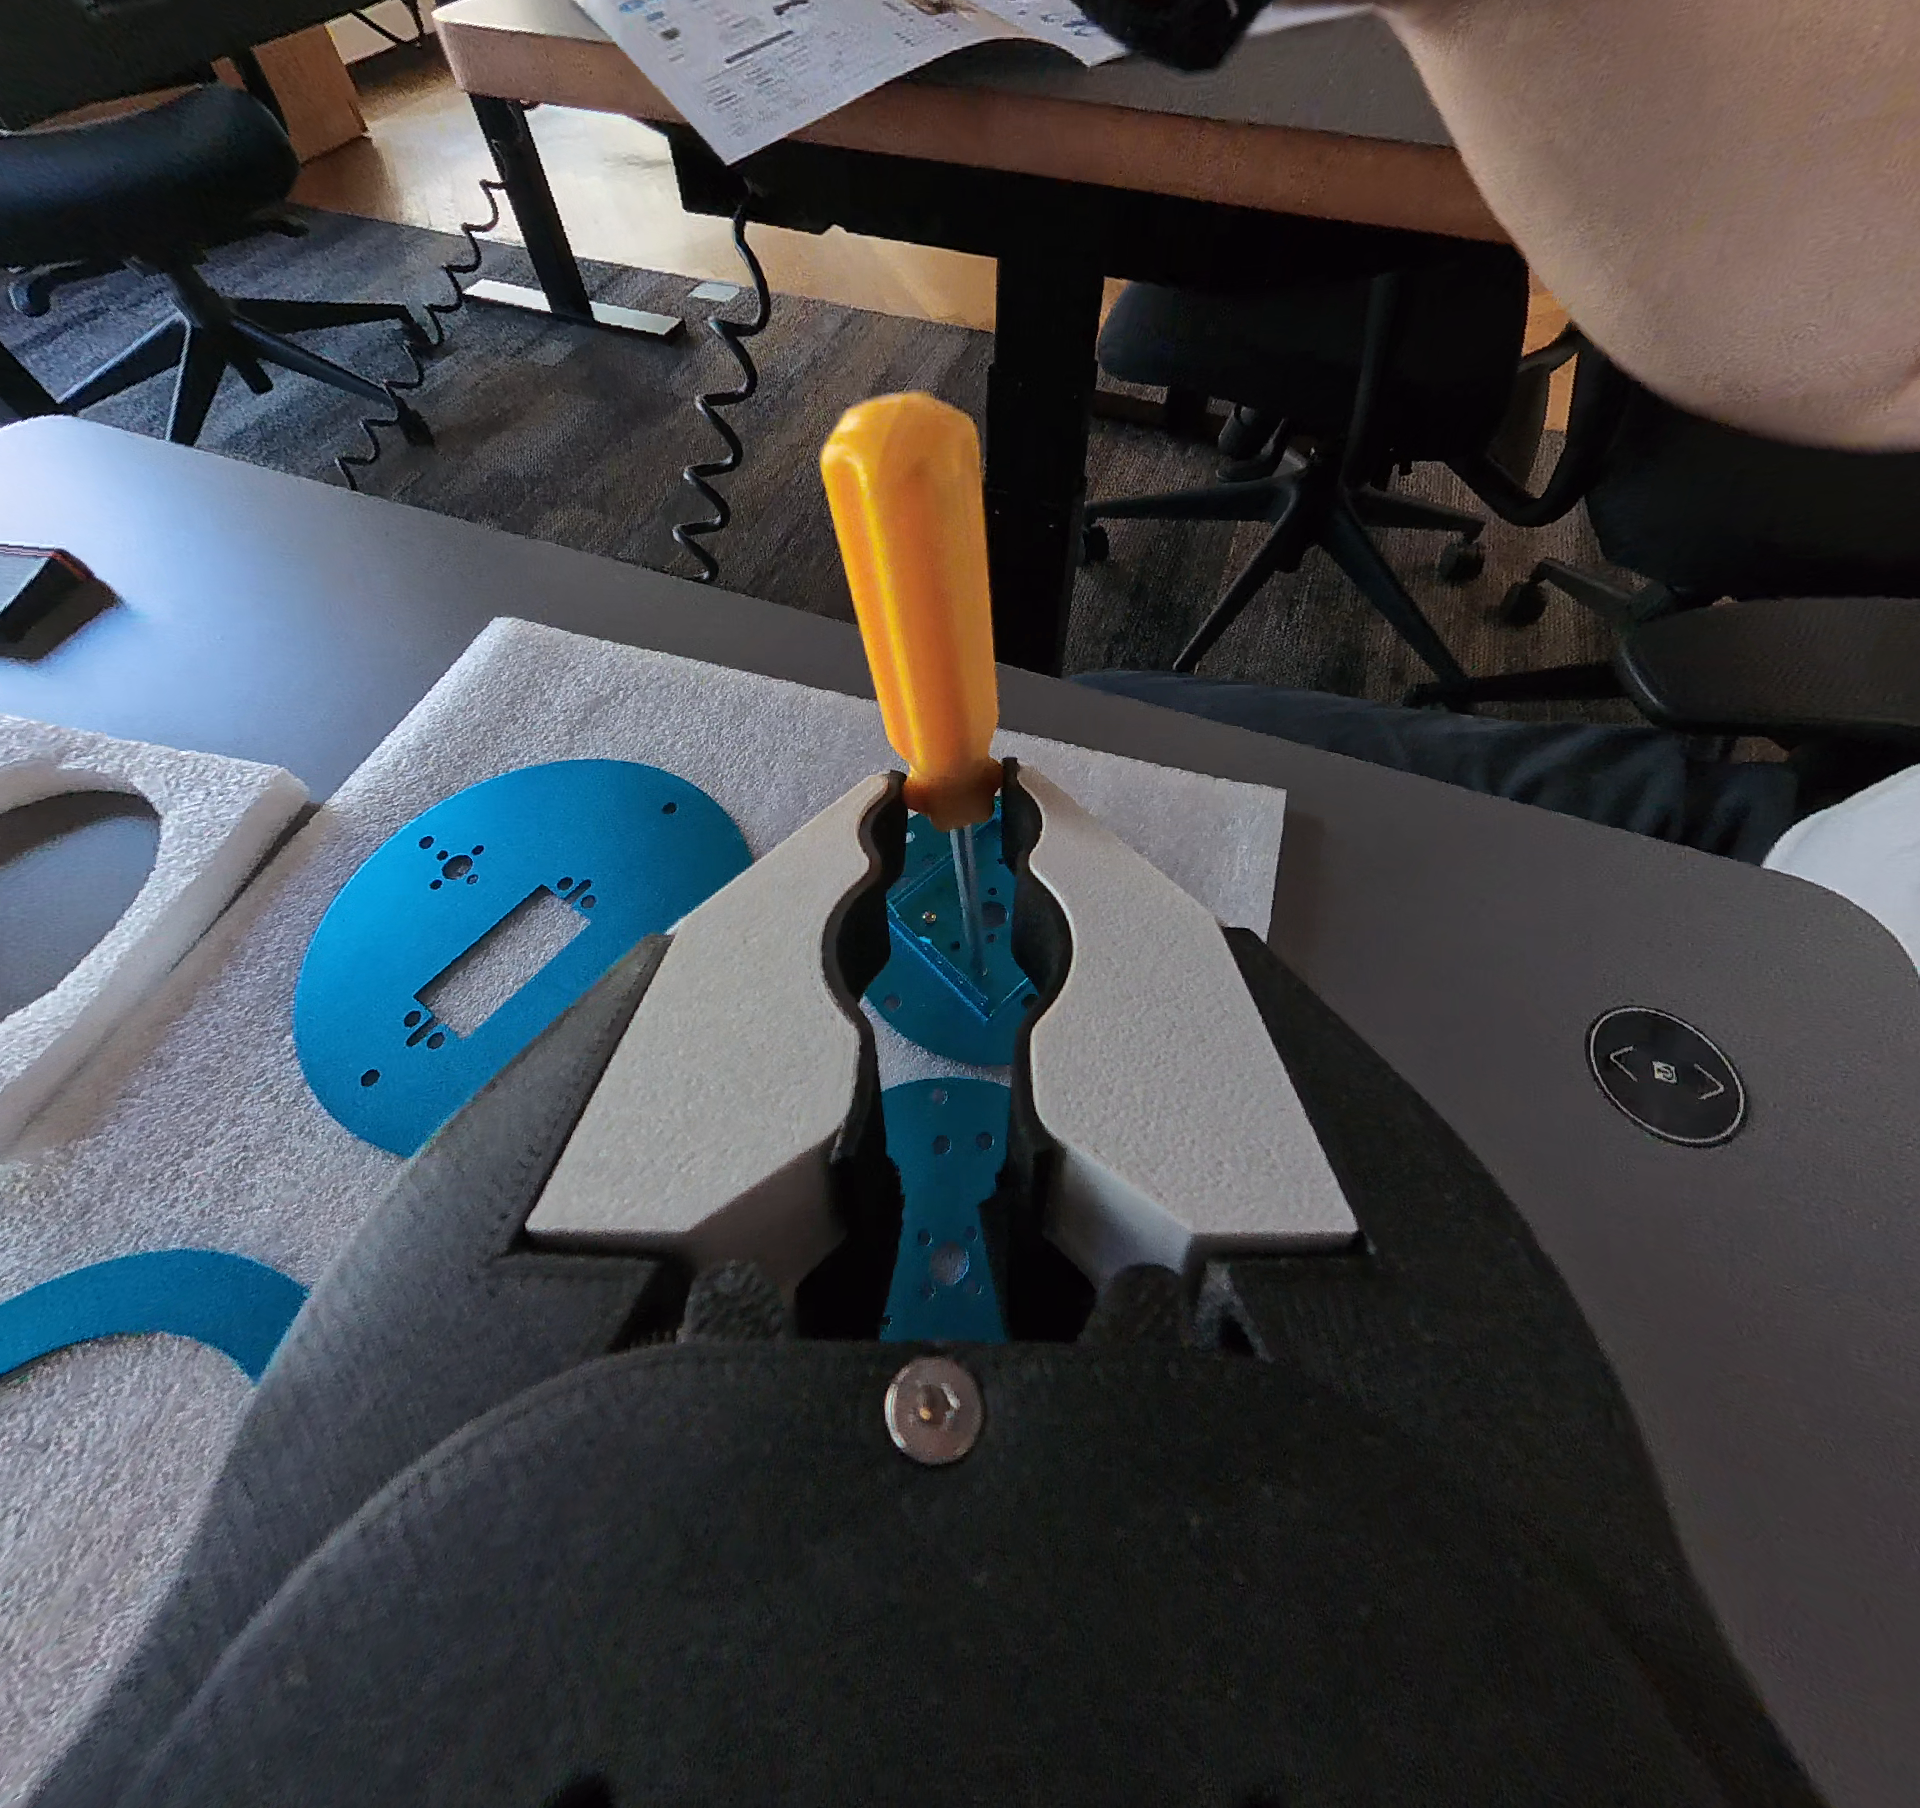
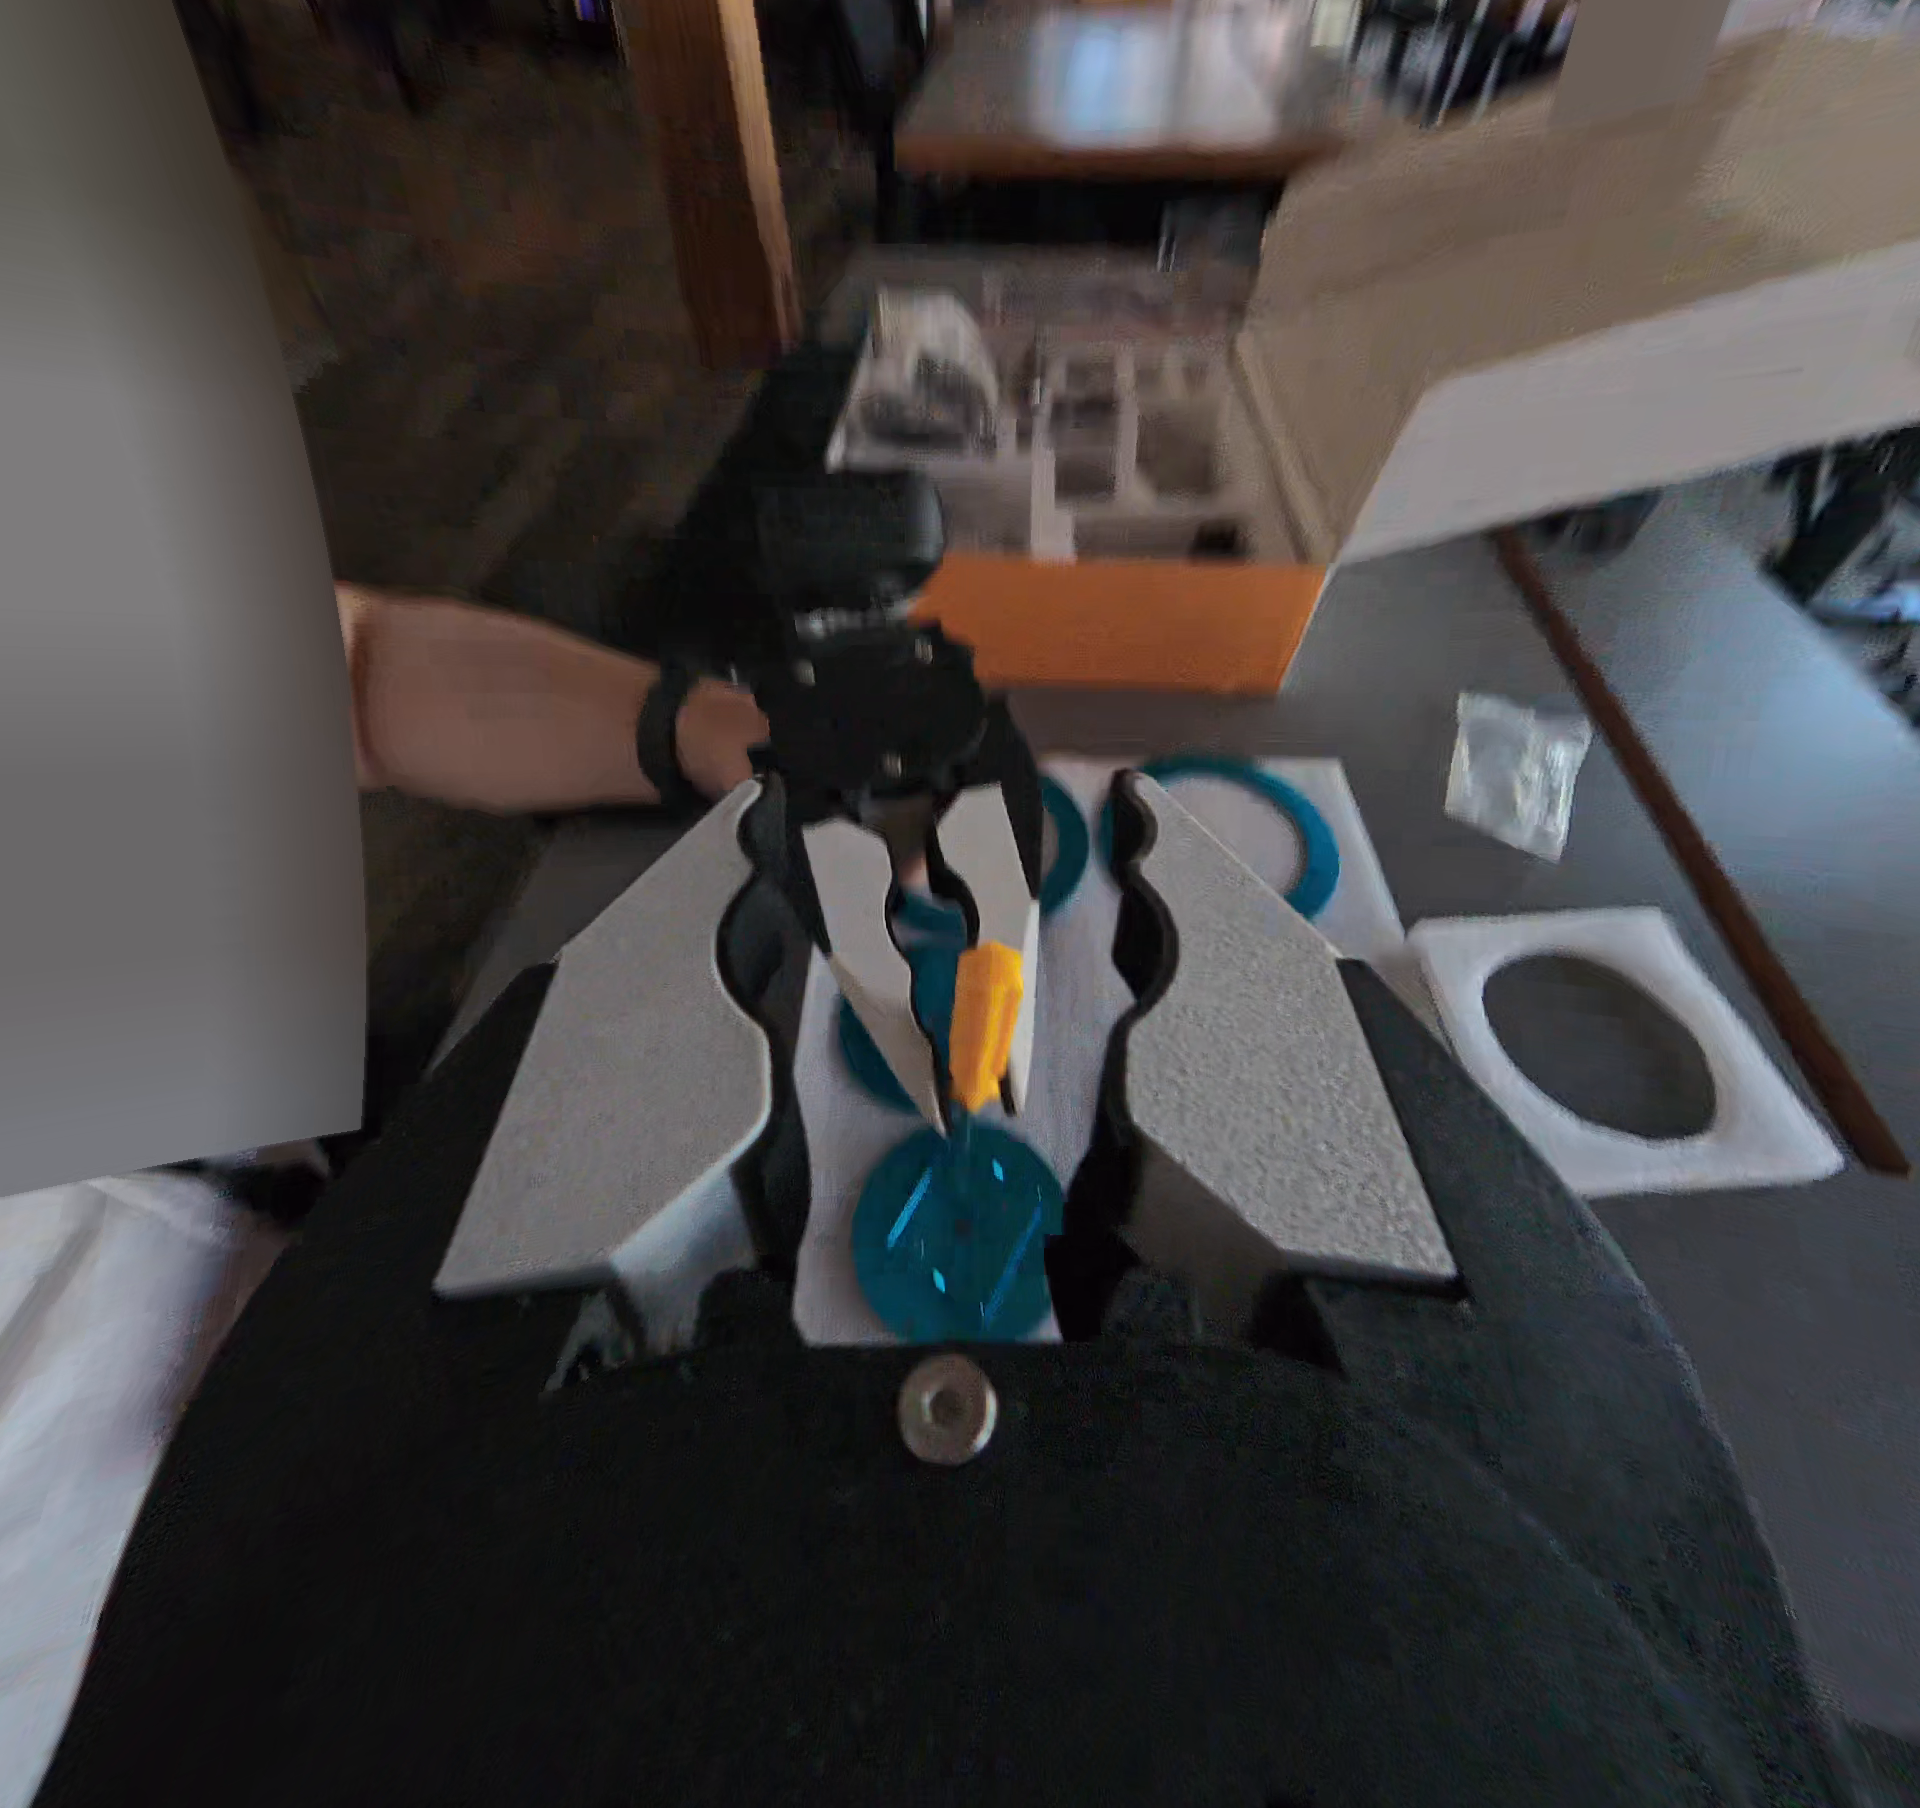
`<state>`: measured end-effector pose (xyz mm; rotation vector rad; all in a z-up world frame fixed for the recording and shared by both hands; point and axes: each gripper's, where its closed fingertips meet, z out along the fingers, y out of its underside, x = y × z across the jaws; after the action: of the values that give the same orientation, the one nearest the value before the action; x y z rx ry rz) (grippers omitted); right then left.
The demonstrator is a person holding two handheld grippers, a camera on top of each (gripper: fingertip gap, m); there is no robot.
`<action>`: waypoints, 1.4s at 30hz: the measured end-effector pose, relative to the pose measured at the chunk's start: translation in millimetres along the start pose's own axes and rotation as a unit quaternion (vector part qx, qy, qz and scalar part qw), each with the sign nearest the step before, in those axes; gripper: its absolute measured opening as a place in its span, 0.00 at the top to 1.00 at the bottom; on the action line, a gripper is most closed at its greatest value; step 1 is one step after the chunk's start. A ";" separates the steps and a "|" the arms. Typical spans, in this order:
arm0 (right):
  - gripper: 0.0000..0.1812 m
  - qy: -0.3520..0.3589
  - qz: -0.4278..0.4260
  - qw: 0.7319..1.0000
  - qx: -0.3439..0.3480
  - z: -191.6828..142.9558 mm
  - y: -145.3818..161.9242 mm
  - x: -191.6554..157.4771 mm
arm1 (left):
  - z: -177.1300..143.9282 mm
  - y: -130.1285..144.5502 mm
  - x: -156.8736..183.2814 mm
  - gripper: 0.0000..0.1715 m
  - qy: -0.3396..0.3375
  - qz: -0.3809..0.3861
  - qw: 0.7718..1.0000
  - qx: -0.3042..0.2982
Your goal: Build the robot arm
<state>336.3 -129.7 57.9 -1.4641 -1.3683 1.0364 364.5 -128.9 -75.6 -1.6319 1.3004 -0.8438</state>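
While your left tool (image 1: 951,792) pinched the collar of the orange plastic-handled screwdriver (image 1: 912,595), its thin metal shaft ran down into the small blue metal box bracket (image 1: 940,958), which stood on a blue perforated round disc (image 2: 956,1239). Handle leaned toward 12 o'clock in the left wrist view. Both lay on the white foam sheet (image 1: 644,709) on your grey table (image 1: 1507,927). At 9 o'clock of the bracket sat a larger blue oval plate with a rectangular cutout (image 1: 499,937). Your right tool (image 2: 951,1052) hung above the disc, its fingers spread wide and holding nothing. At 3 o'clock in that blurred view lay a white foam square with a round hole (image 2: 1621,1052).
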 end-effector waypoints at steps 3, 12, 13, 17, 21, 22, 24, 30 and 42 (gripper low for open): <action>0.53 -0.045 0.062 0.981 0.180 -26.8 -23.1 -14.2 | -1.1 0.2 -0.7 0.91 -0.001 -0.008 1.000 0.008; 0.92 -0.001 0.052 0.963 0.266 -34.3 23.2 2.5 | 0.0 -0.4 2.2 0.91 -0.011 0.007 1.000 0.013; 0.82 -0.005 0.068 0.965 0.255 -29.3 30.2 5.4 | -0.4 -0.5 2.3 0.91 -0.012 0.007 1.000 0.013; 0.70 0.029 0.067 0.982 0.175 -2.3 63.1 13.5 | -0.4 -0.4 3.9 0.91 -0.014 0.013 1.000 0.013; 0.71 0.028 0.050 0.987 0.152 15.9 67.3 5.1 | 0.4 -0.5 3.5 0.91 -0.017 0.013 1.000 0.014; 0.73 0.021 0.049 0.989 0.141 19.3 70.0 3.1 | 0.4 -0.5 3.1 0.91 -0.019 0.012 1.000 0.014; 0.75 0.010 0.059 0.989 0.136 22.8 70.6 1.2 | 0.7 -0.7 2.2 0.91 -0.024 0.013 1.000 0.012; 0.92 0.005 0.045 0.993 0.113 24.5 78.0 1.3 | 2.5 -0.4 4.7 0.91 -0.029 0.027 0.999 0.002; 0.92 -0.005 0.040 0.994 0.104 28.9 77.6 0.6 | 0.2 2.3 3.1 0.91 -0.052 0.056 0.997 -0.018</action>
<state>330.9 -130.2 -24.7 -1.3686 -1.1783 1.2006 364.5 -132.1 -77.9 -1.5935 1.3264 -0.6640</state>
